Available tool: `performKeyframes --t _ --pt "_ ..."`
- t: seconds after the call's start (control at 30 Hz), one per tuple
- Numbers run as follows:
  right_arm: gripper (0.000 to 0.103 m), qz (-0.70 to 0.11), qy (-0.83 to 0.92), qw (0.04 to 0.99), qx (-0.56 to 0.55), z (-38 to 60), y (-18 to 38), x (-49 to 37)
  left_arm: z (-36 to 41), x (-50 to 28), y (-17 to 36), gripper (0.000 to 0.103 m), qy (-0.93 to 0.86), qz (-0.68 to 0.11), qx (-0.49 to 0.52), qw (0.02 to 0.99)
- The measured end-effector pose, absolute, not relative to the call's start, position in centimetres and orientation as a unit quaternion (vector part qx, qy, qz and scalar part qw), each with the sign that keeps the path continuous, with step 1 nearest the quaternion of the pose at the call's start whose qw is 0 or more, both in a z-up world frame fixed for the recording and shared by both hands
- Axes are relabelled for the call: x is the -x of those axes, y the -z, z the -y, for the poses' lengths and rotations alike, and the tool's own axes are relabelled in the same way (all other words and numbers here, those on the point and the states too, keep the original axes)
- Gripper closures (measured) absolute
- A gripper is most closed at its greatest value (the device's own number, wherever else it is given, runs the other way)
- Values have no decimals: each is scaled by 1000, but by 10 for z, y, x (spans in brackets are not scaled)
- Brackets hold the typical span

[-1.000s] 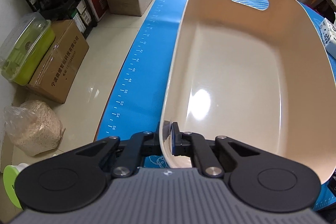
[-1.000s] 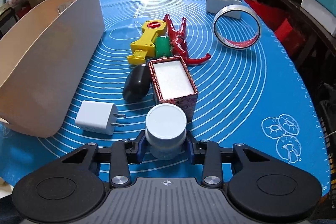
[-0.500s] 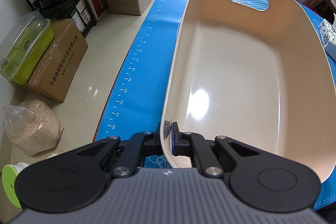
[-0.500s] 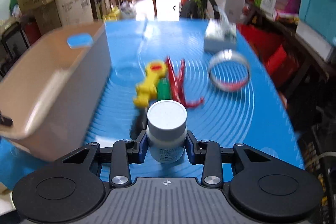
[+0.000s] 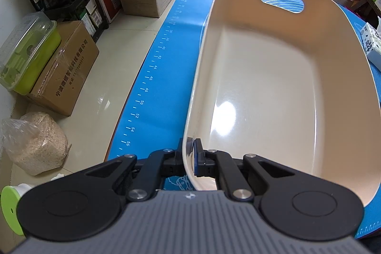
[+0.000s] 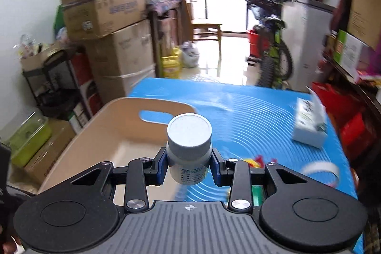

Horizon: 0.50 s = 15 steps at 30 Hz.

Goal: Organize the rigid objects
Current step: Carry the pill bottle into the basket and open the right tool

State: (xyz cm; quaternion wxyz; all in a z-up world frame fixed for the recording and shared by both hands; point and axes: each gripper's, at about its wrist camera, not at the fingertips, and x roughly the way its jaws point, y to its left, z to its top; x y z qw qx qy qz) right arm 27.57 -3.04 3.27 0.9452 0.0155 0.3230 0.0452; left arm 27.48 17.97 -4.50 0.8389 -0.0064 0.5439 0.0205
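Left gripper: black linkage arms showing silver screws, round black discs sitting at both sides, grey ribbed body carrying small crosshair mark, blue pads. Right gripper: showing same build, blue pads.

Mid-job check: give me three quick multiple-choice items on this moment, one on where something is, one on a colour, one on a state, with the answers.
1. What does the left gripper clamp?
A. the near rim of the beige bin
B. the tissue pack
C. nothing

2. What colour is the mat on the table?
A. green
B. blue
C. grey

3. How is the white bottle?
A. lying inside the bin
C. standing on the mat
B. held off the table by the right gripper

Answers: 1 A, its jaws pinch the bin wall. 2 B, blue with white rings. 3 B, the pads press its sides in the air.
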Motion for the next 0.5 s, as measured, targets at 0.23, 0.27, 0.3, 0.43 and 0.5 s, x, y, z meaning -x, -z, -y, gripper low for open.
performKeyframes --t 0.23,0.27,0.3,0.43,0.5 --pt "59 -346 -89 934 9 -33 -18 -306 -180 -275 45 96 -19 -545 6 838" --pt "59 -351 -93 931 17 -43 -14 -308 -180 -275 45 96 -19 -545 7 838" --pt "59 -358 -96 929 25 -52 -8 -311 -180 -275 45 96 -19 -545 6 838" --pt "59 -392 -105 913 53 -79 16 -316 -180 -275 45 96 -17 -545 6 838" --pt "59 -418 -103 901 58 -85 30 -320 -180 -274 46 96 -16 -545 6 838"
